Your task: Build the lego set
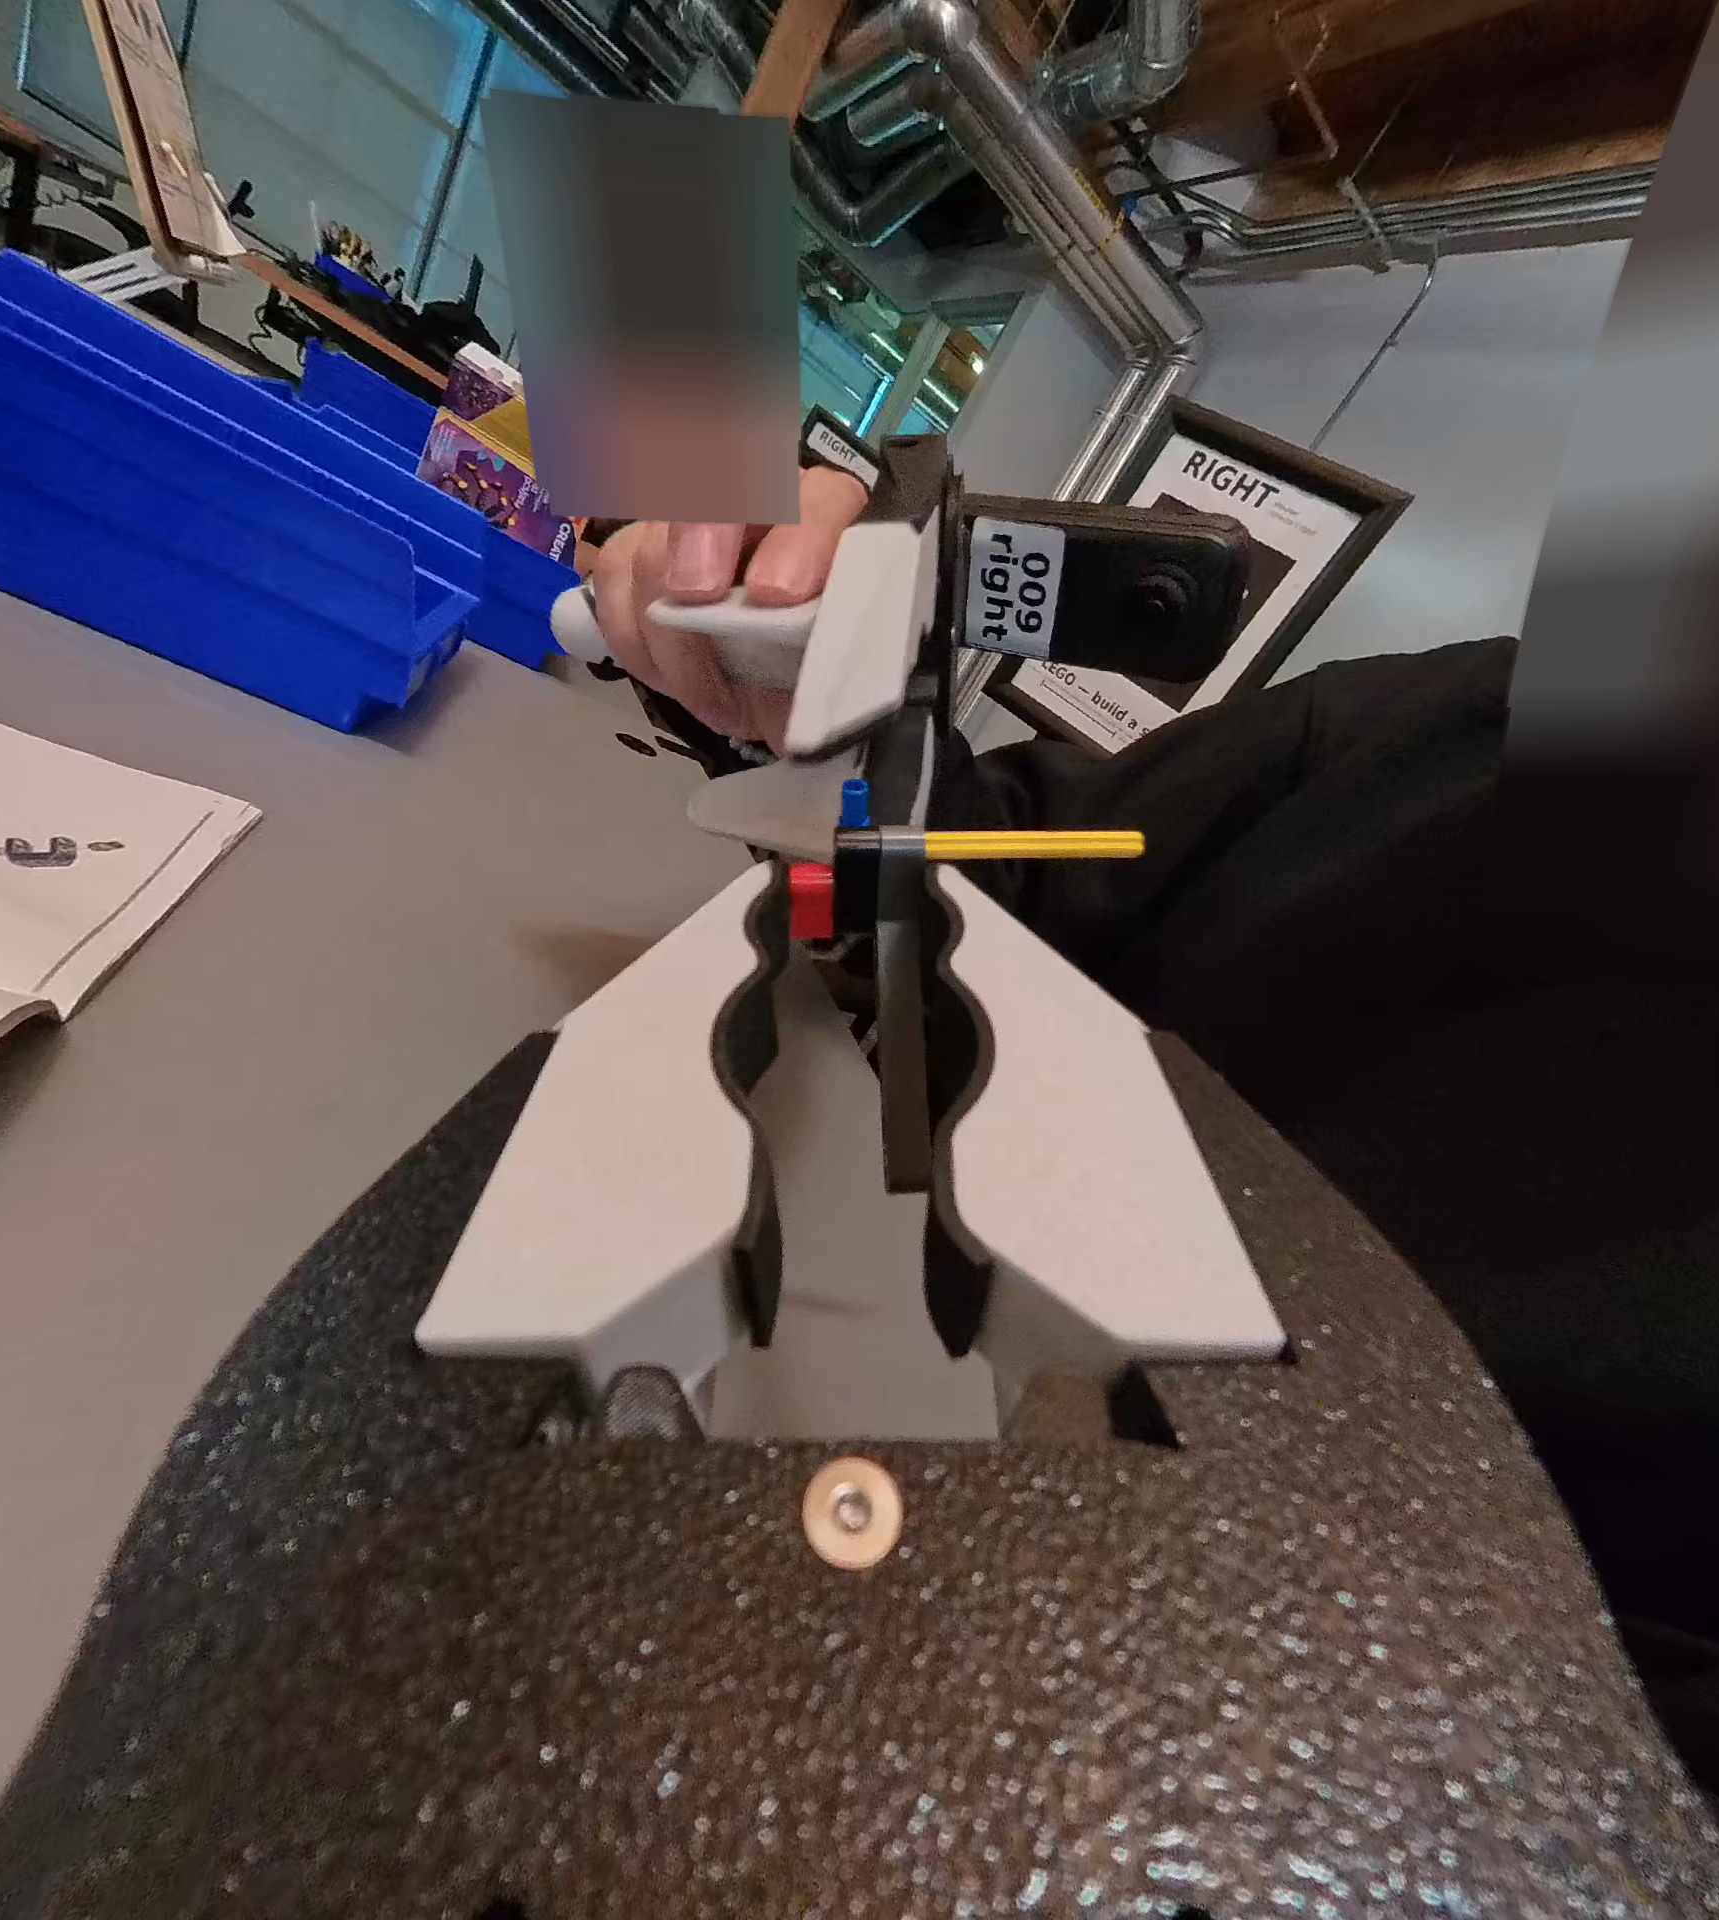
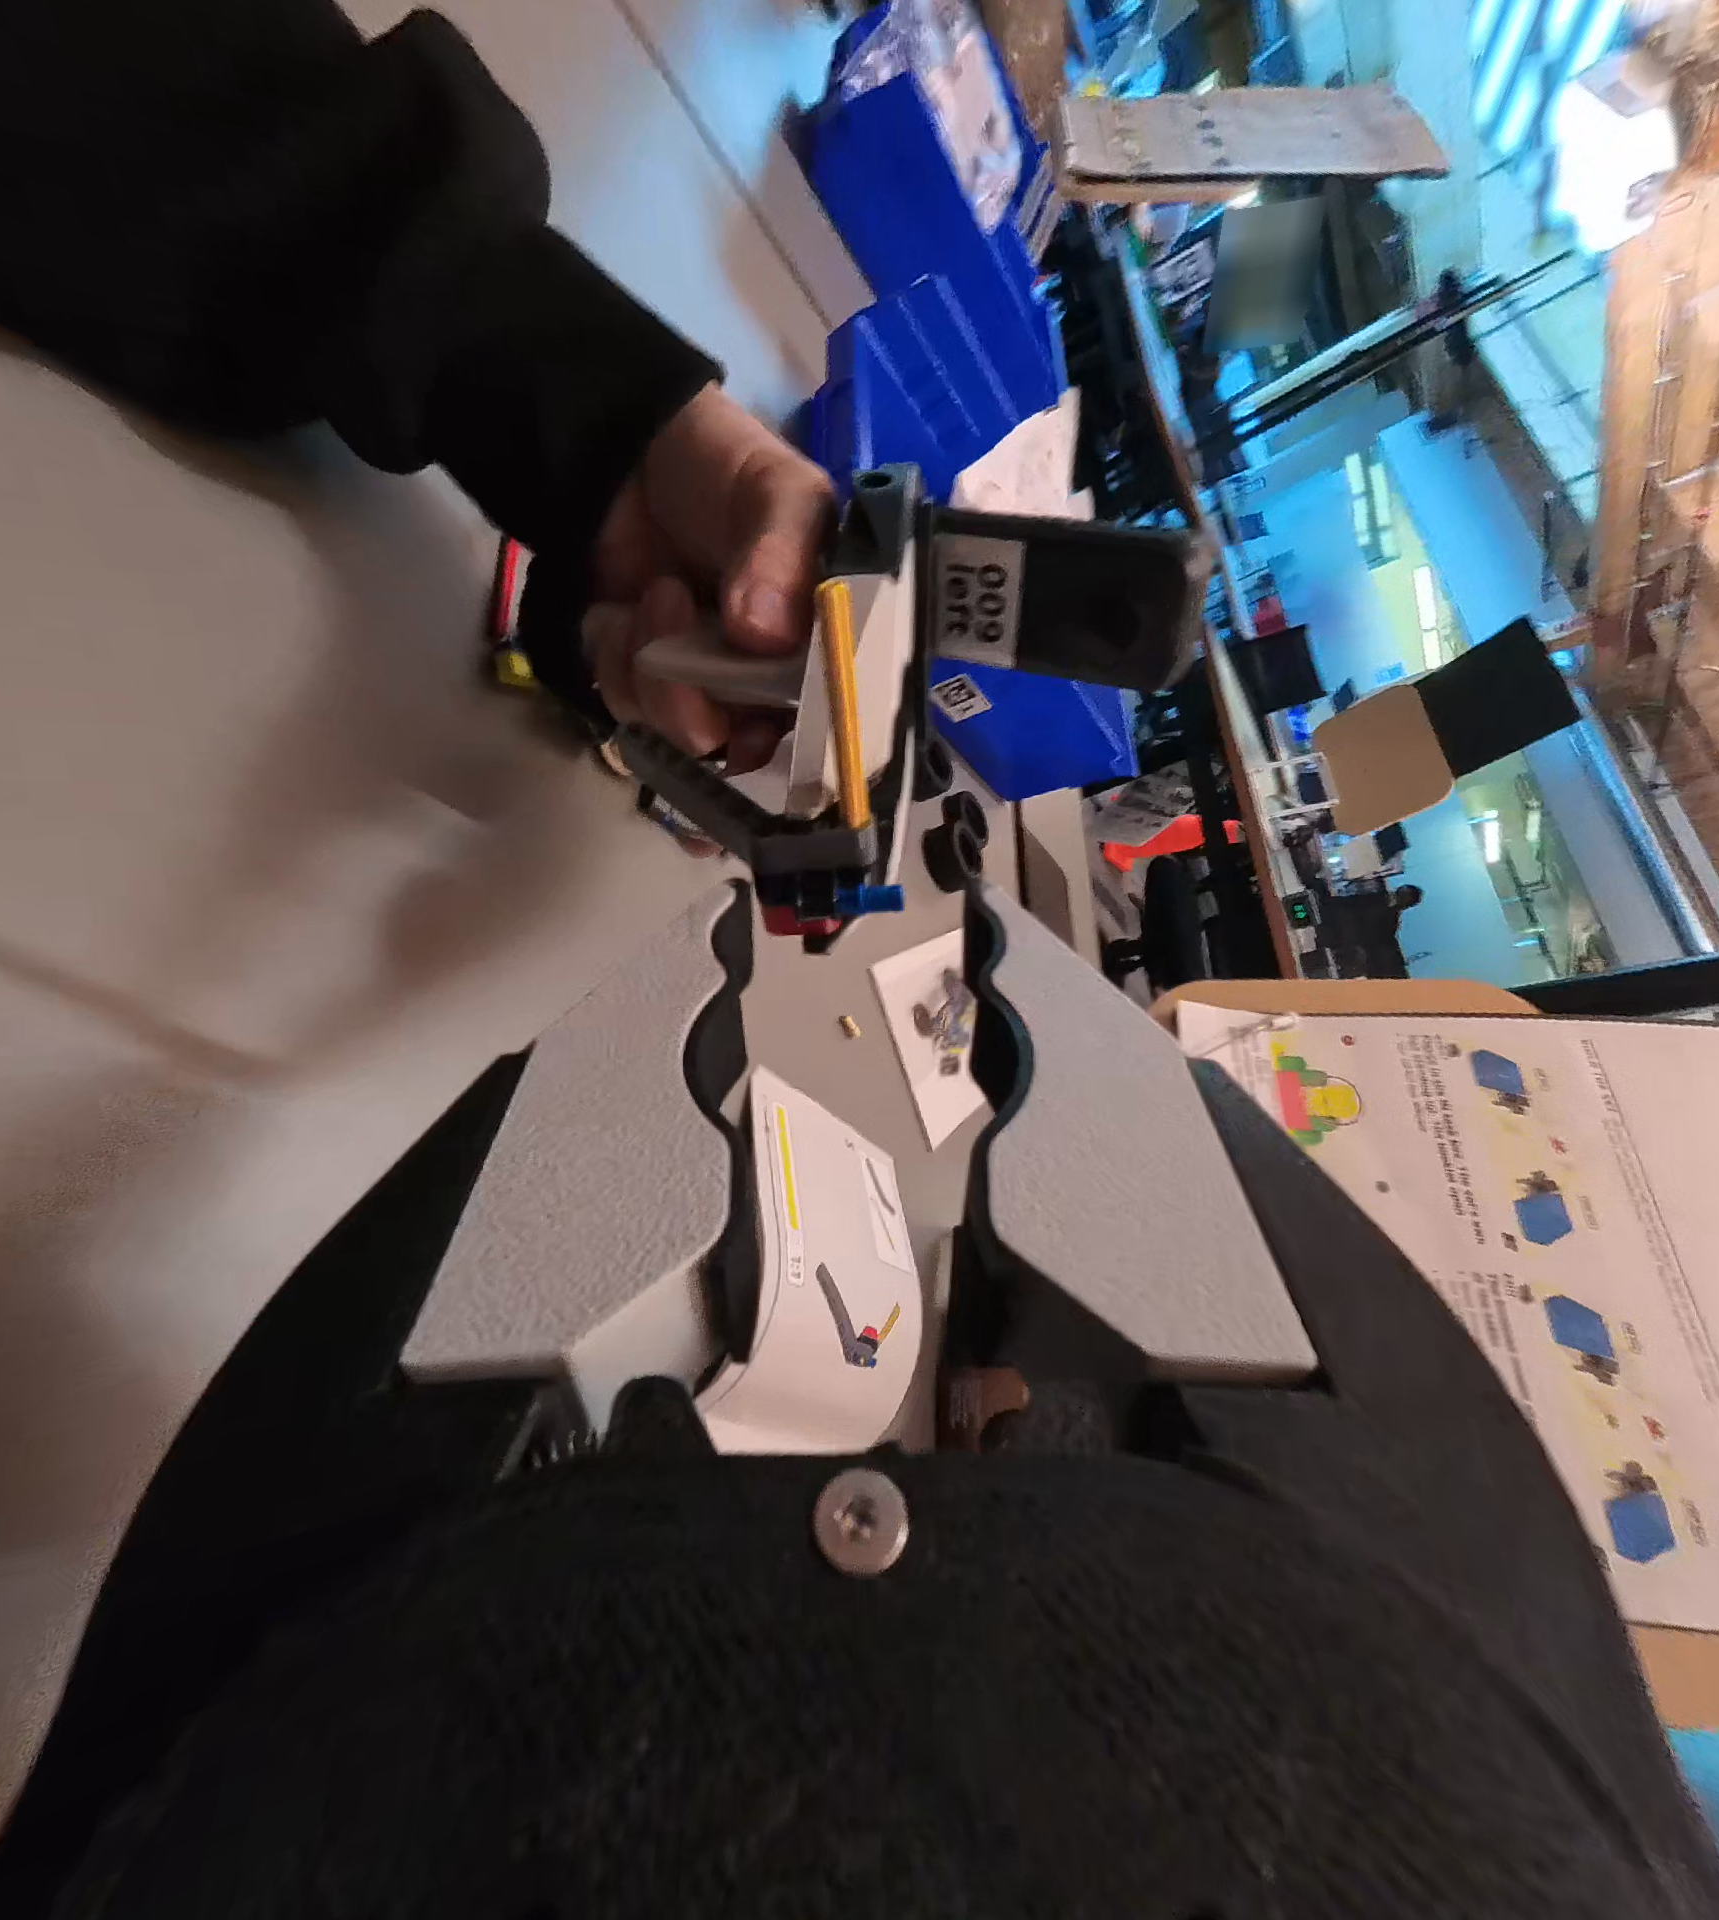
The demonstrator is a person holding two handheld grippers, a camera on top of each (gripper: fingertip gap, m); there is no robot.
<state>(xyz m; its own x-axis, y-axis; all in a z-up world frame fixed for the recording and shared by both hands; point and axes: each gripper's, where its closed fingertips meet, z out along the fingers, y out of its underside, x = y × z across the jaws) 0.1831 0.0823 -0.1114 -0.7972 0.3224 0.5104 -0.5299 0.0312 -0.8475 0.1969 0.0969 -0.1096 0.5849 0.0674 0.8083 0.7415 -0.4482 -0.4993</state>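
Lego build (image 1: pixel 876 883) sits in the air between both grippers, above the counter (image 1: pixel 335 997). The left gripper (image 1: pixel 860 914) has its jaws pinching the dark beam (image 1: pixel 902 1039). The right gripper (image 2: pixel 860 914) has its jaws spread, one finger beside the red piece (image 2: pixel 782 916) and blue pin (image 2: pixel 870 896). Only a small cluster with a yellow rod (image 1: pixel 1031 845) is joined; judging by the open booklet (image 1: pixel 24 894) and blue bins (image 1: pixel 159 468), most of the set remains.
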